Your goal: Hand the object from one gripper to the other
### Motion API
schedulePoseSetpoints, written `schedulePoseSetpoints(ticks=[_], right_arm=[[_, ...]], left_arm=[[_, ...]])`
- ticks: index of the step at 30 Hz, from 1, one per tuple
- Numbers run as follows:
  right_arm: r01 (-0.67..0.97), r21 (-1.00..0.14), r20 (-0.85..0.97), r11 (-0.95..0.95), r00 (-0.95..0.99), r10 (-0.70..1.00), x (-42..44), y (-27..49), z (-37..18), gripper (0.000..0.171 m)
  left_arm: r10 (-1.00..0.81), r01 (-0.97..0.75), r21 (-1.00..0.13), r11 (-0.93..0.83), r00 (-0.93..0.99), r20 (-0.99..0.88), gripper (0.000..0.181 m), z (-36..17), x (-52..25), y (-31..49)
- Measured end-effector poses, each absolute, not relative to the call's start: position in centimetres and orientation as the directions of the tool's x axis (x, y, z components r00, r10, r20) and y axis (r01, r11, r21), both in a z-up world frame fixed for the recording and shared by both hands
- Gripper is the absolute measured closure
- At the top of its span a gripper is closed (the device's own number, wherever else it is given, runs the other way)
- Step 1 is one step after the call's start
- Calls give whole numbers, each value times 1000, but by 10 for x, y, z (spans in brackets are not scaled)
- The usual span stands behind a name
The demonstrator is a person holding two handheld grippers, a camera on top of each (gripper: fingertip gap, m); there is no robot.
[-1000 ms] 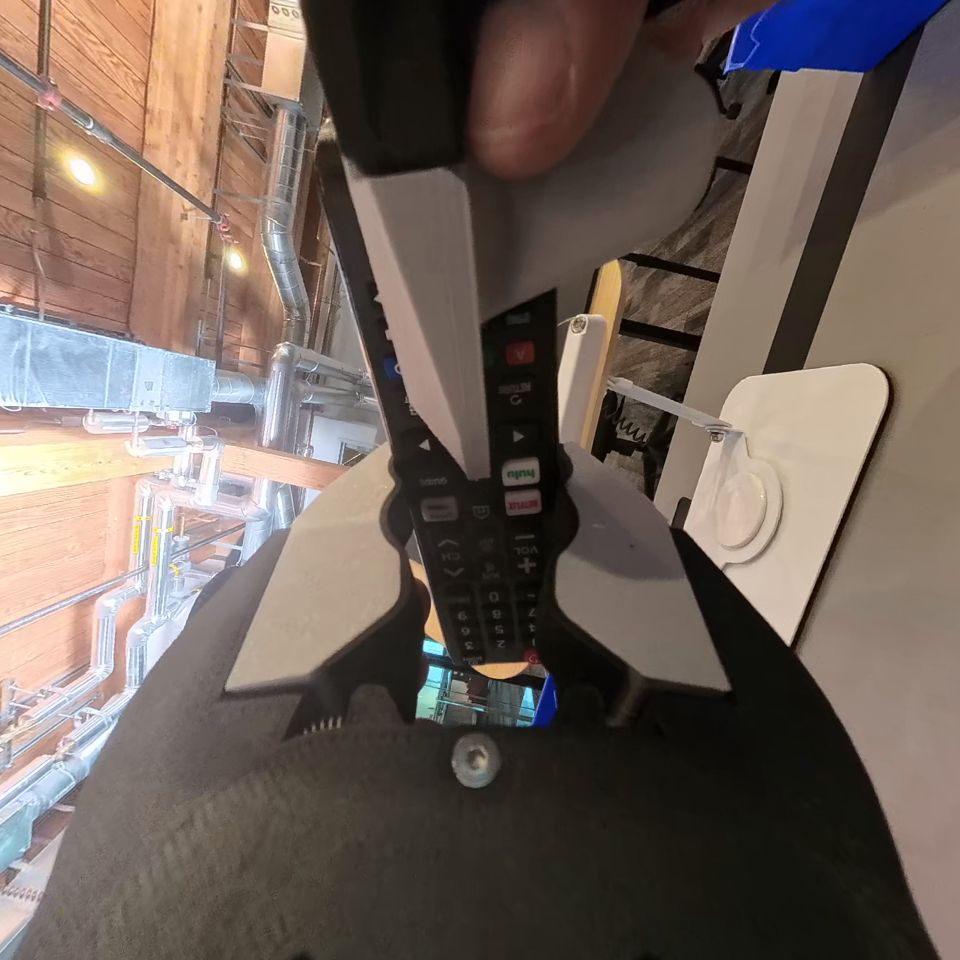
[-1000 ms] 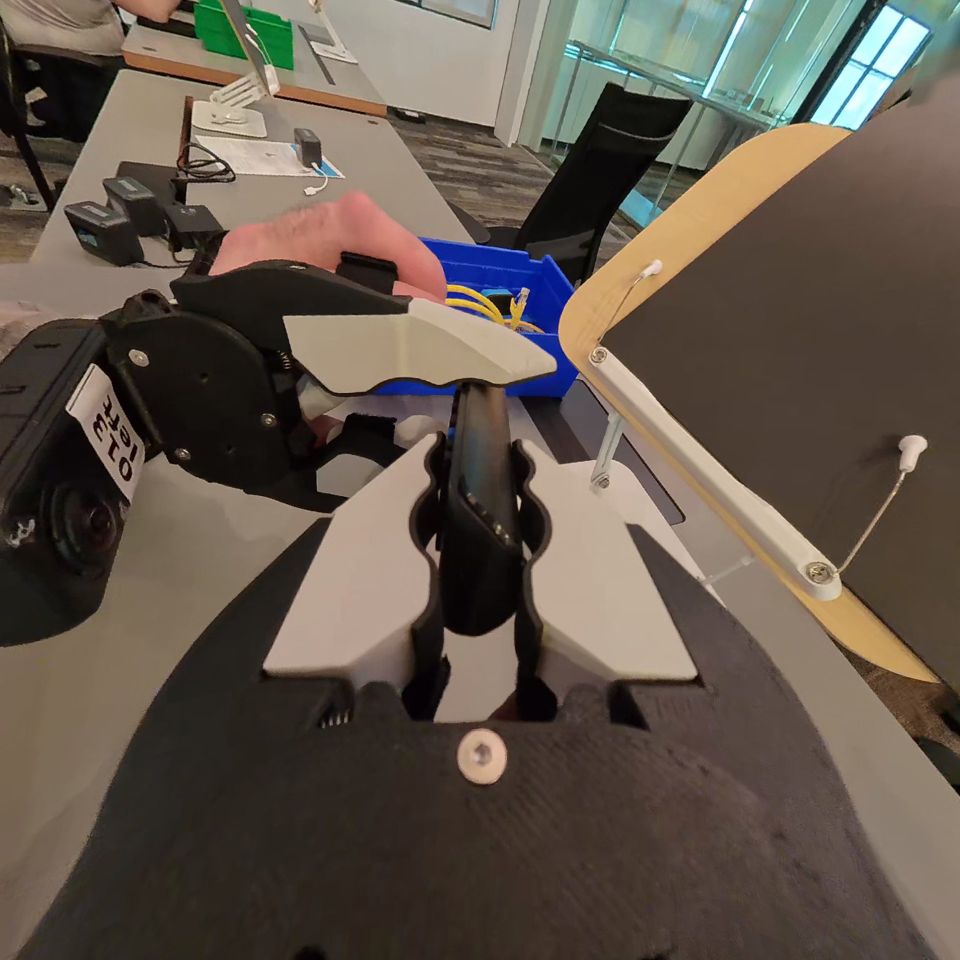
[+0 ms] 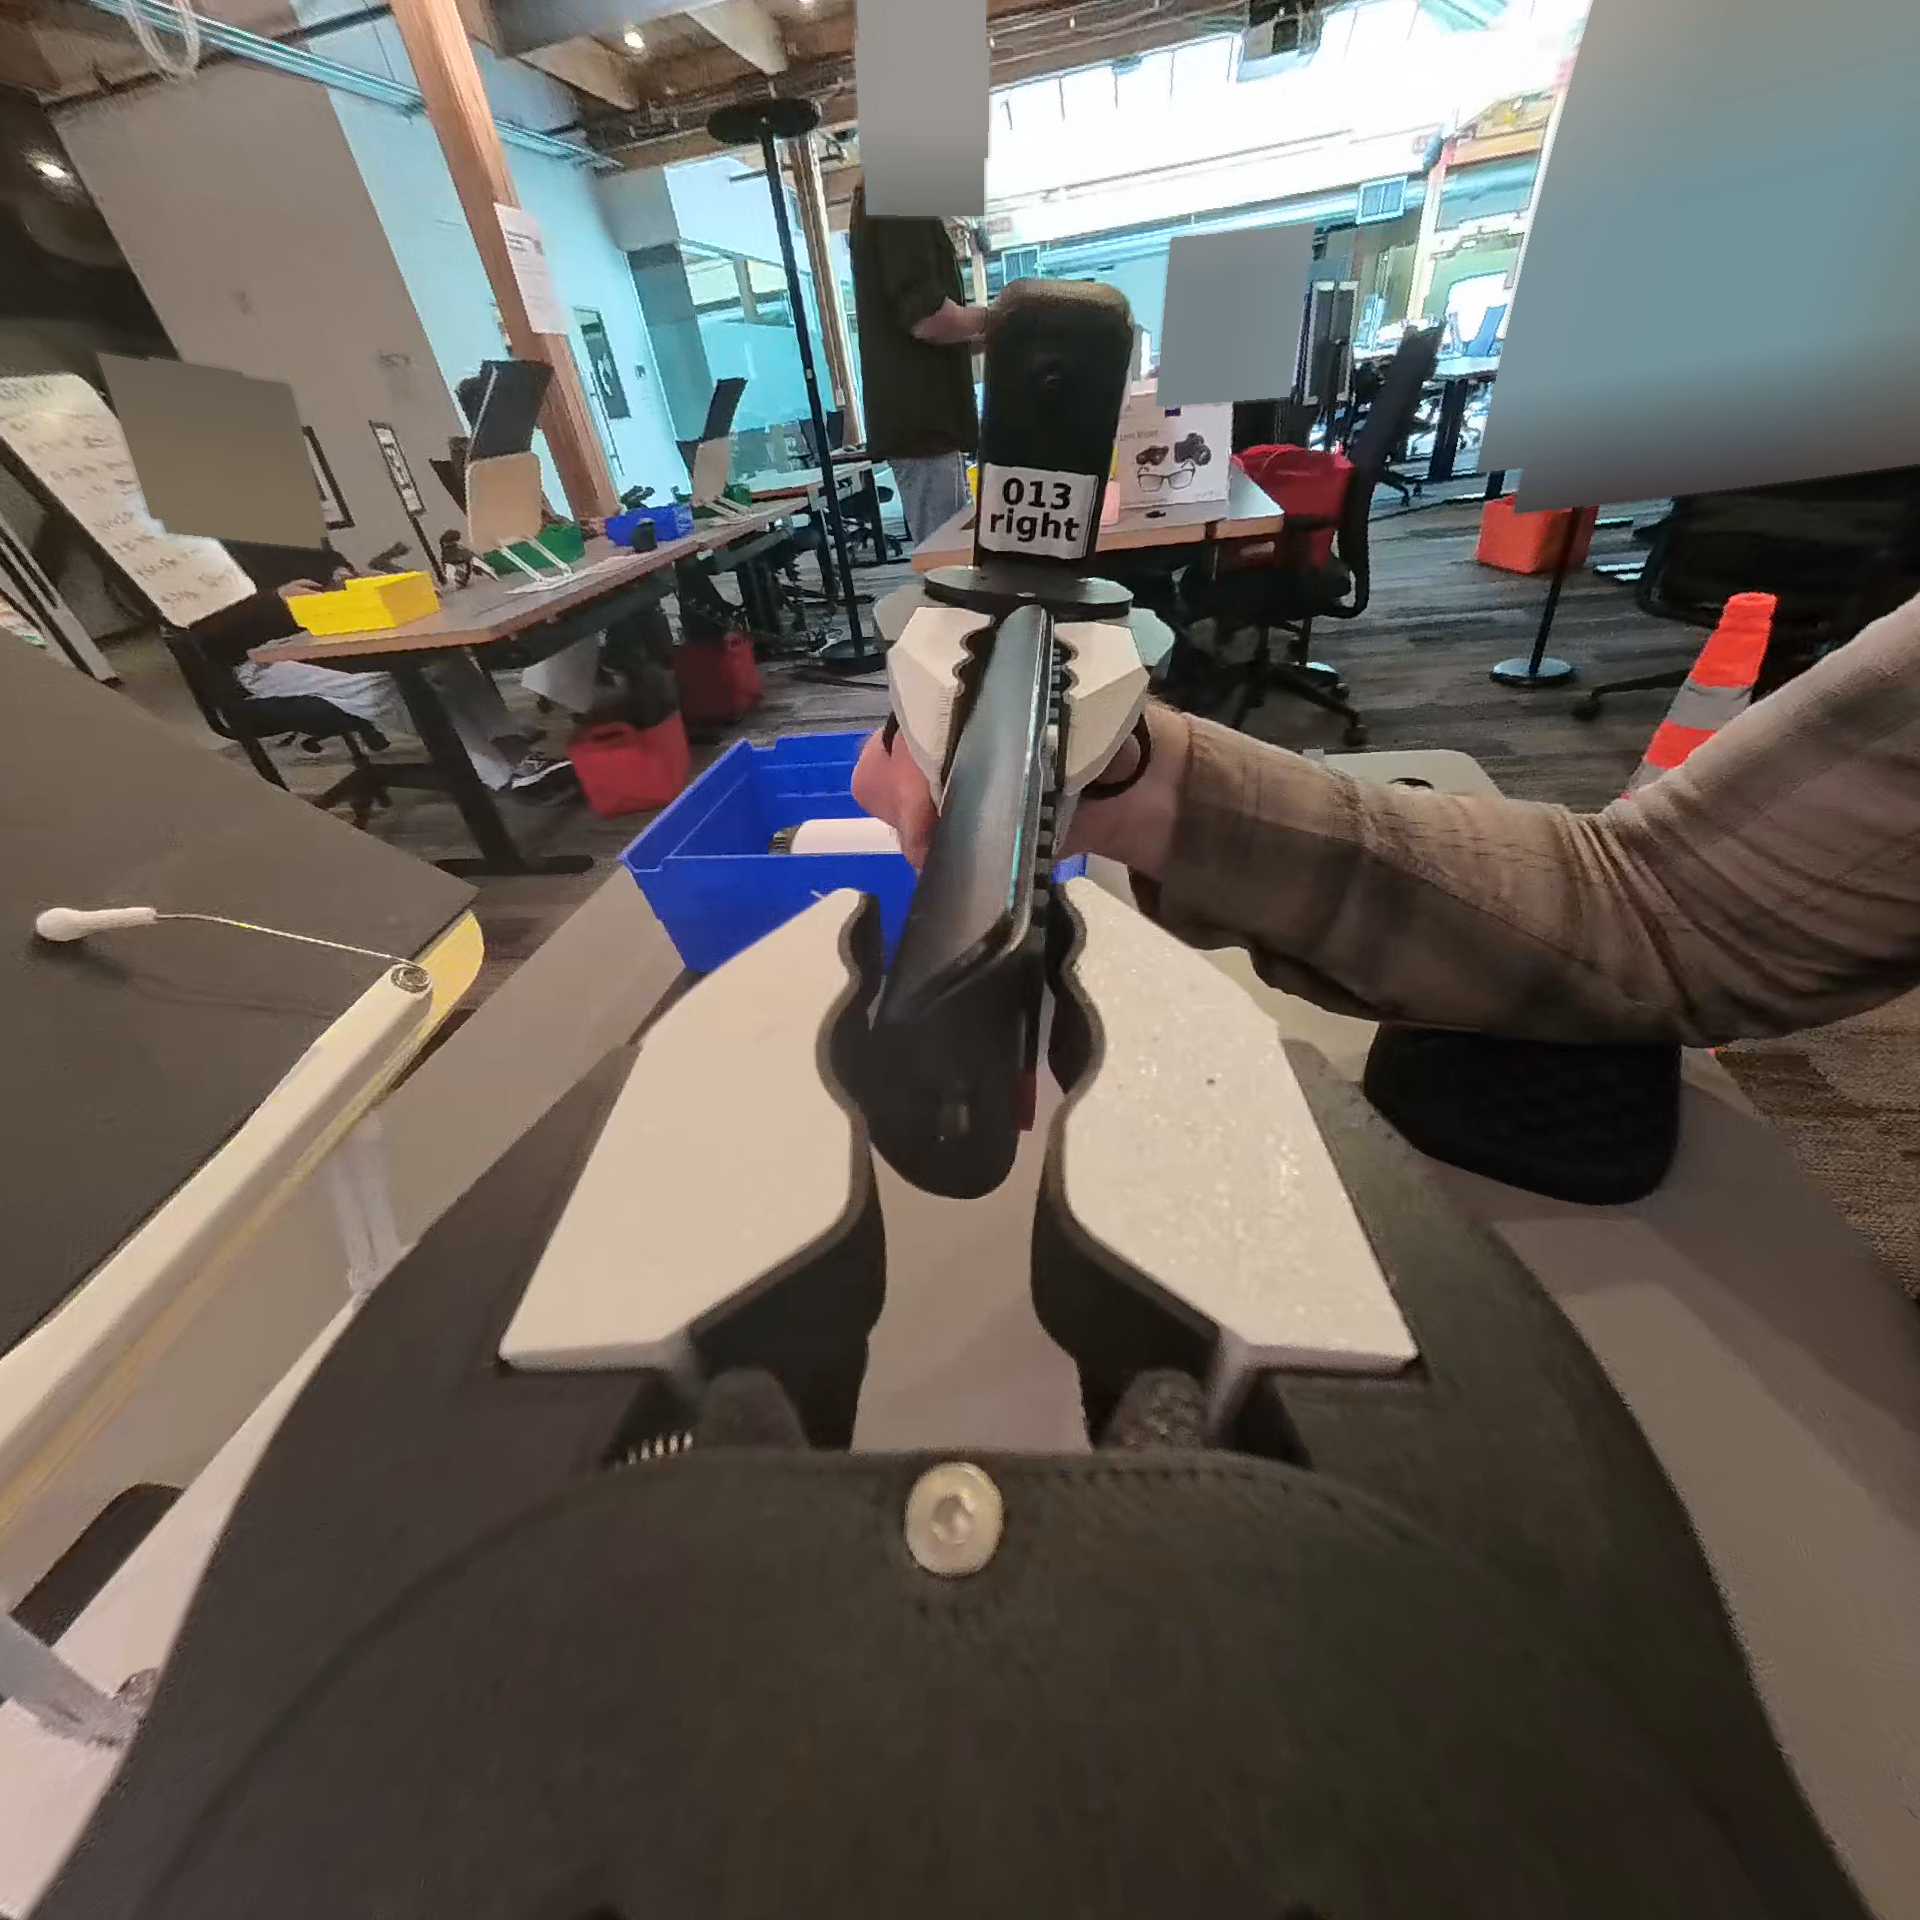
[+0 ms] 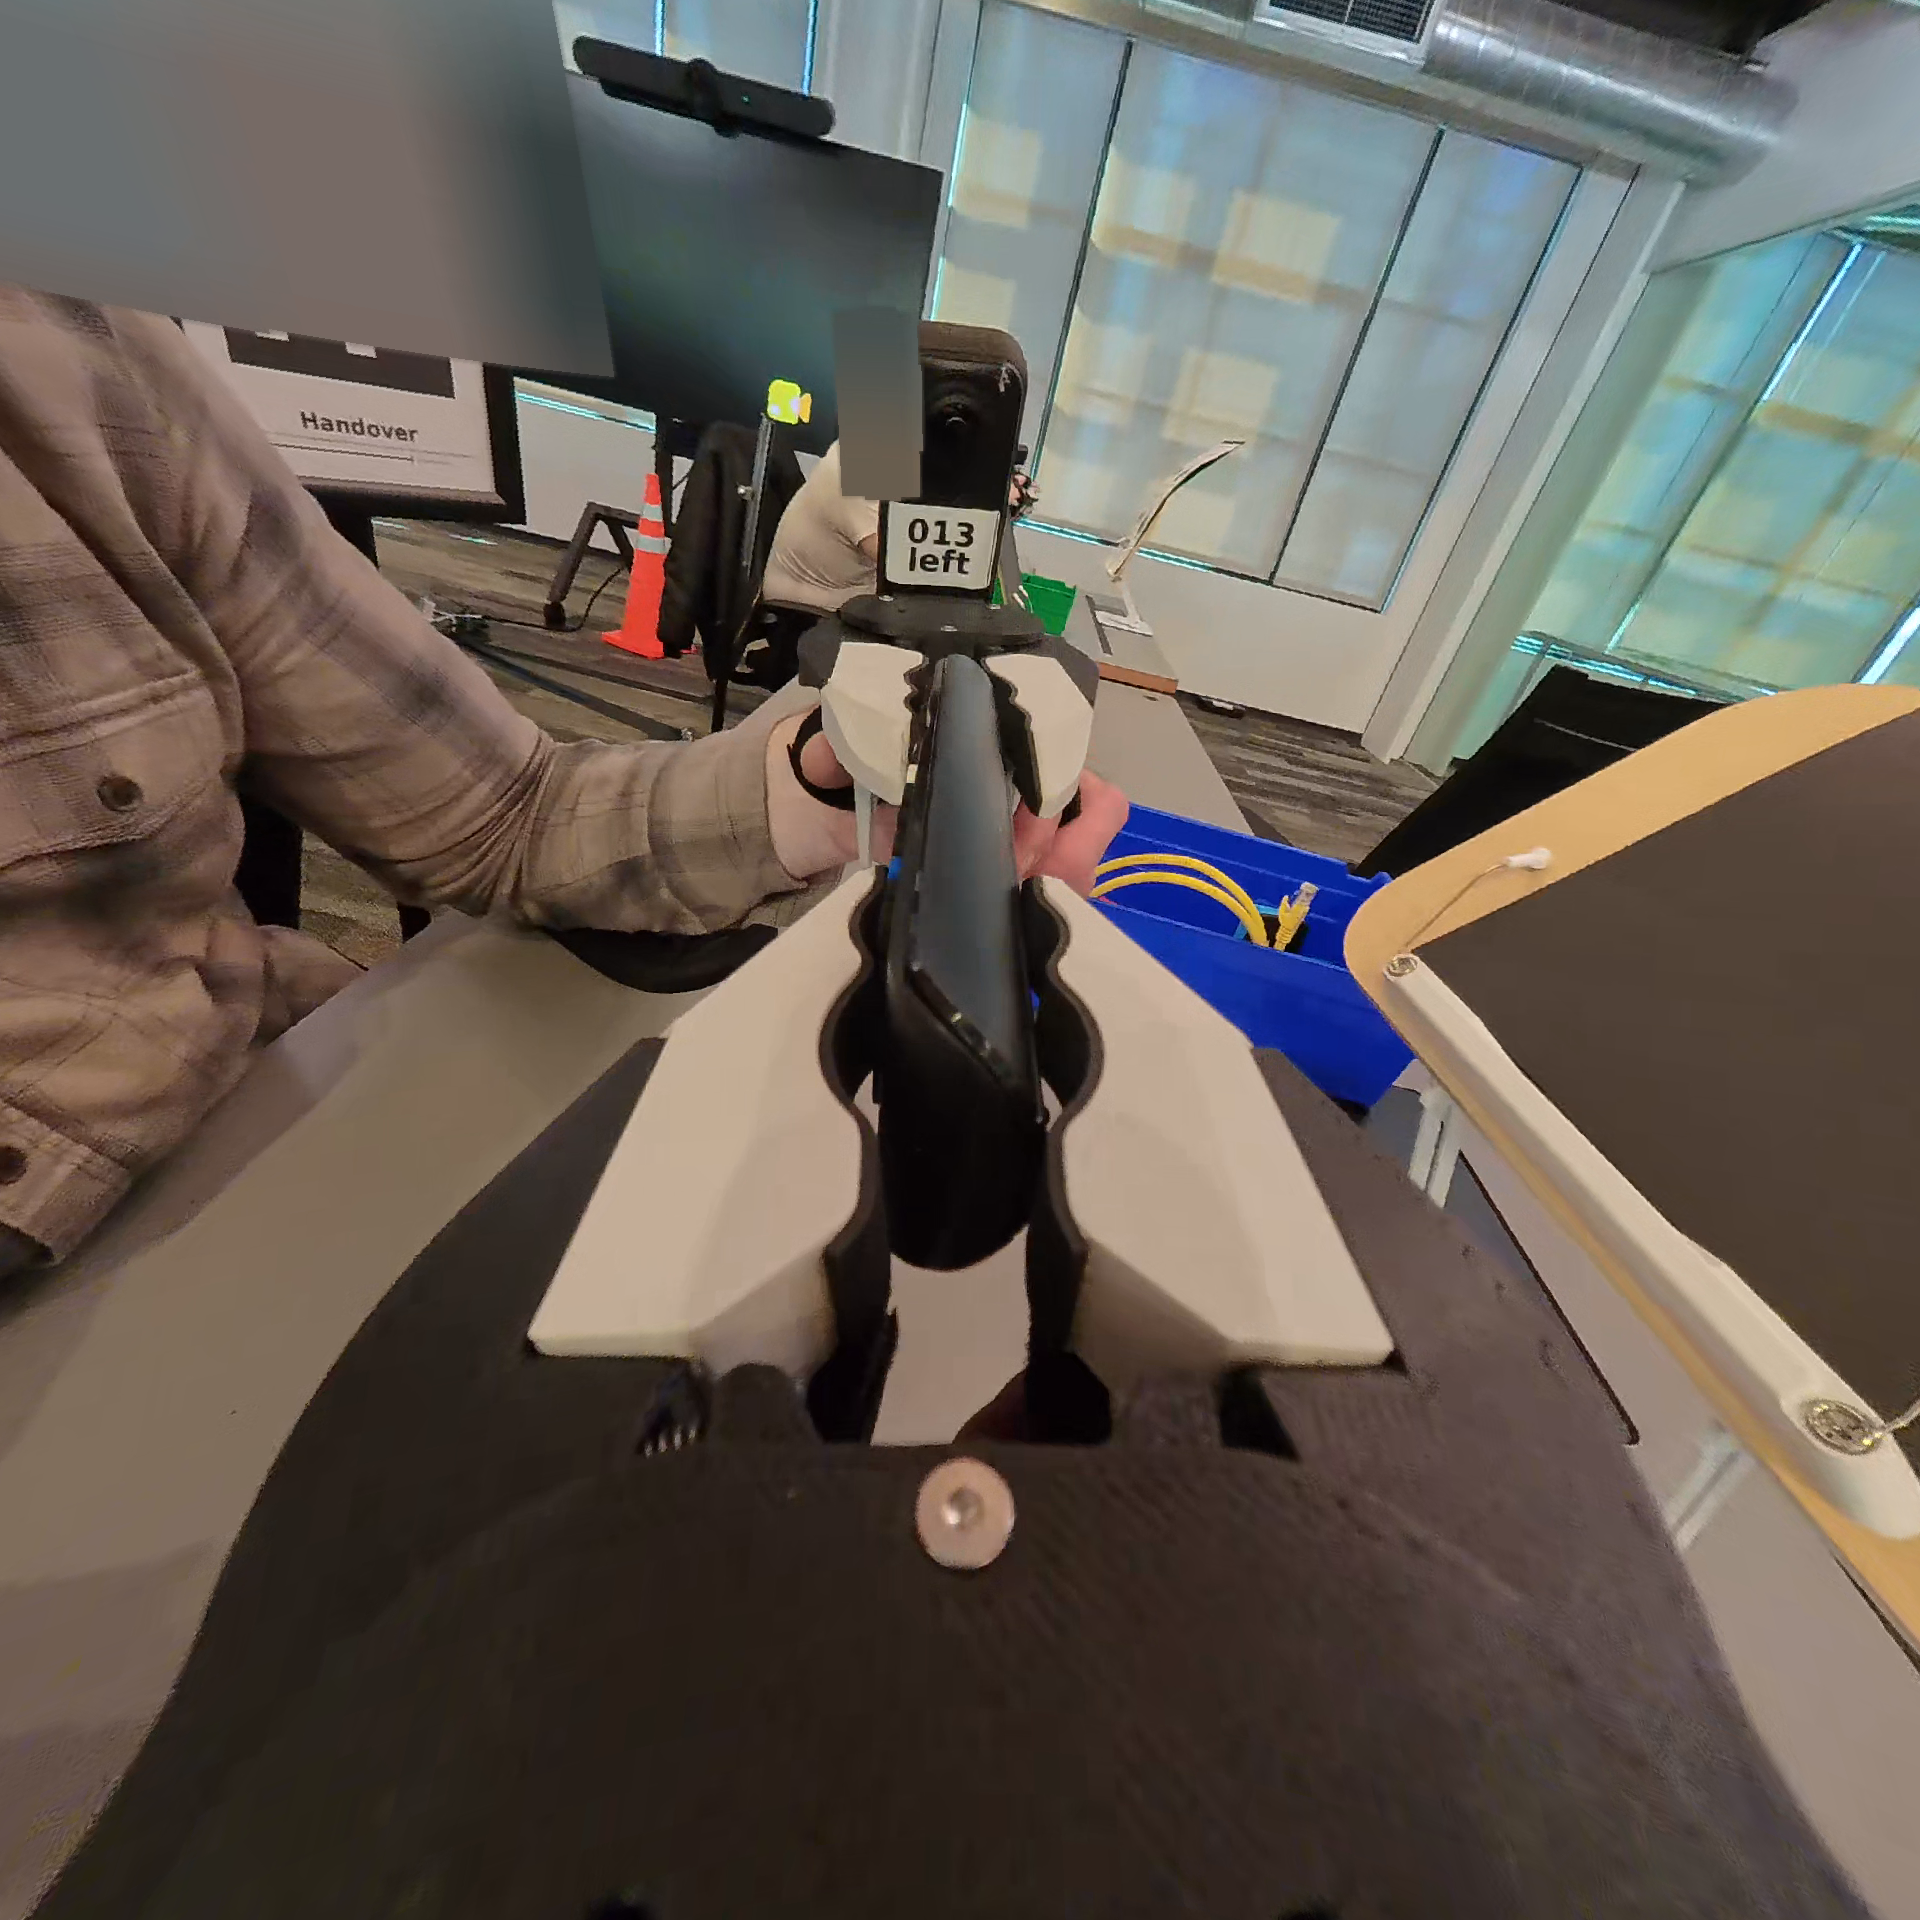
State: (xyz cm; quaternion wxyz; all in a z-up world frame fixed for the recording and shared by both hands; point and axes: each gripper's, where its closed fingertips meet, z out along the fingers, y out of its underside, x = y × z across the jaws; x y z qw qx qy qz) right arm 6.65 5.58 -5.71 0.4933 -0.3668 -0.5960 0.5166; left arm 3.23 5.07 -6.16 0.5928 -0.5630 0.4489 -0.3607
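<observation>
While edge-up, remote [image 3: 971,904] spans tools.

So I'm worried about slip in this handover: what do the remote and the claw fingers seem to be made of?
The remote looks like glossy black hard plastic: window light reflects along its smooth casing. The left claw fingers look like matte pale 3D-printed plastic, slightly grainy and speckled, with wavy black inner edges, possibly rubber. The right claw looks the same.

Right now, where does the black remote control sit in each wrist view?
Left wrist view: remote control at centre, running up to the far gripper.
Right wrist view: remote control at centre, likewise spanning both grippers.
Shared landmark: blue bin behind it.
</observation>
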Motion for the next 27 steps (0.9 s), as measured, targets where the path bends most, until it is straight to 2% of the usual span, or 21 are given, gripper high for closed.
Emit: schedulePoseSetpoints(ticks=[4, 6, 8, 10, 14, 17, 20, 24, 27], right_arm=[[-134, -974, 209, 182, -220, 953, 68, 61, -50, 146], [-120, -981, 170, 153, -144, 975, 66, 77, -48, 134], [-108, -986, 130, 126, -30, 991, 67, 99, -45, 113], [-107, -992, 60, 65, 52, 997, 72, 119, -43, 102], [-142, -984, -124, -108, 104, 987, 77, 142, -44, 96], [-201, -947, -249, -249, -24, 968, 66, 133, -41, 97], [-261, -894, -318, -364, -201, 926, 50, 110, -30, 95], [-286, -852, -332, -438, -350, 876, 32, 83, -20, 92], [-327, -813, -326, -481, -429, 842, 30, 71, -10, 98]], left_arm=[[-929, -65, -990, 127, 341, -141, 154, -58, 36, 48], [-910, -75, -984, 163, 375, -179, 157, -56, 36, 50], [-848, -129, -964, 233, 458, -267, 157, -54, 33, 59], [-754, -194, -930, 313, 544, -367, 156, -51, 29, 67], [-447, -342, -814, 469, 703, -553, 157, -32, 15, 78], [-165, -516, -650, 557, 699, -696, 157, -25, 13, 76], [35, -631, -480, 609, 626, -779, 157, -30, 23, 69], [172, -688, -352, 634, 570, -804, 157, -38, 36, 61], [225, -693, -277, 665, 541, -810, 157, -40, 45, 51]])
